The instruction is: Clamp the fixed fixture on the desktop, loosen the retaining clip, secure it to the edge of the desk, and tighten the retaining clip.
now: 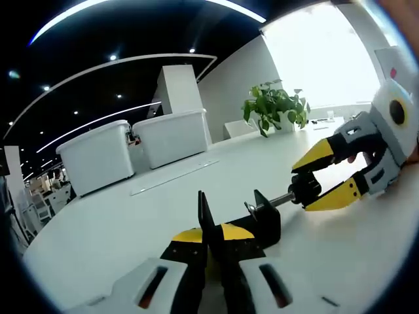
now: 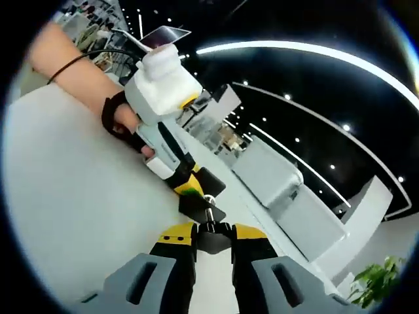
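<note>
Two grippers share one black clamp on a white surface [image 1: 131, 229]. The left gripper [image 1: 211, 245] is pressed together on the clamp [image 1: 245, 226] body, its yellow-tipped jaws pinching the upright black plate. This grip appears meant to steady the clamp so that it cannot spin while its screw is worked. In the right gripper view, the left gripper [image 2: 186, 183] reaches in from the upper left, with a person's hand [image 2: 121, 121] behind it.

The right gripper [image 1: 325, 175] enters the left gripper view from the right. Its jaws close around the black knob [image 1: 305, 190] at the end of the clamp's threaded screw [image 1: 278, 201]. In the right gripper view, the right gripper [image 2: 208, 237] holds this knob [image 2: 211, 234] between its tips, and the clamp [image 2: 200, 196] lies just beyond. Gripping the knob end-on lets a roll of the wrist turn the screw; this is judged to be the loosening step, with the clamp not yet on the edge.

The clamp rests on the surface, well in from any visible edge. How far its mouth is opened cannot be told.

Two white lidded bins [image 1: 134, 147] stand side by side farther back on the surface. Their lids are on and their contents are hidden. A potted plant [image 1: 275, 106] stands beyond them near a bright window.
</note>
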Tool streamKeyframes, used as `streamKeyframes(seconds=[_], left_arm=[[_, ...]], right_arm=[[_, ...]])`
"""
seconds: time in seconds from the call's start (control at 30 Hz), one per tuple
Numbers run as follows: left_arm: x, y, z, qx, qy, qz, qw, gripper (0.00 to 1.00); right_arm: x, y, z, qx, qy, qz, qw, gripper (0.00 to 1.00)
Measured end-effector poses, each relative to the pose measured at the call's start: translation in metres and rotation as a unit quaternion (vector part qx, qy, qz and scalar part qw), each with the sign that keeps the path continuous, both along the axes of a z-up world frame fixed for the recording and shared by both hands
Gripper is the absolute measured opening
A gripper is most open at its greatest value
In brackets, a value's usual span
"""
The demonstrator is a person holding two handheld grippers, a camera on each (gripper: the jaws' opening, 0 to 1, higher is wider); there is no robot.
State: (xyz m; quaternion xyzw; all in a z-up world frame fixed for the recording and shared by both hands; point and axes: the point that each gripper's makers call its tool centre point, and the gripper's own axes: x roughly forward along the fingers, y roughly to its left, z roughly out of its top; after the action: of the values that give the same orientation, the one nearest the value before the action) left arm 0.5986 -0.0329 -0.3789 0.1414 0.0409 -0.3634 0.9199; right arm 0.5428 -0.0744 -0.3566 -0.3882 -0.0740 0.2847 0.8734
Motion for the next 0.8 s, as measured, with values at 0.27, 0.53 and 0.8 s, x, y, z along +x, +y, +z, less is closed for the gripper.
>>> streamKeyframes(seconds=[0.27,0.53,0.8], left_arm=[[0.000,0.000,0.000,0.000,0.000,0.001,1.0000,0.06],[-0.001,0.000,0.000,0.000,0.000,0.000,1.0000,0.06],[0.000,0.000,-0.001,0.000,0.000,0.000,1.0000,0.06]], right_arm=[[0.002,-0.002,0.000,-0.013,-0.010,-0.001,0.9999,0.19],[0.003,-0.006,0.008,0.093,0.054,0.009,0.9942,0.24],[0.019,-0.035,0.016,0.357,0.214,-0.006,0.9093,0.30]])
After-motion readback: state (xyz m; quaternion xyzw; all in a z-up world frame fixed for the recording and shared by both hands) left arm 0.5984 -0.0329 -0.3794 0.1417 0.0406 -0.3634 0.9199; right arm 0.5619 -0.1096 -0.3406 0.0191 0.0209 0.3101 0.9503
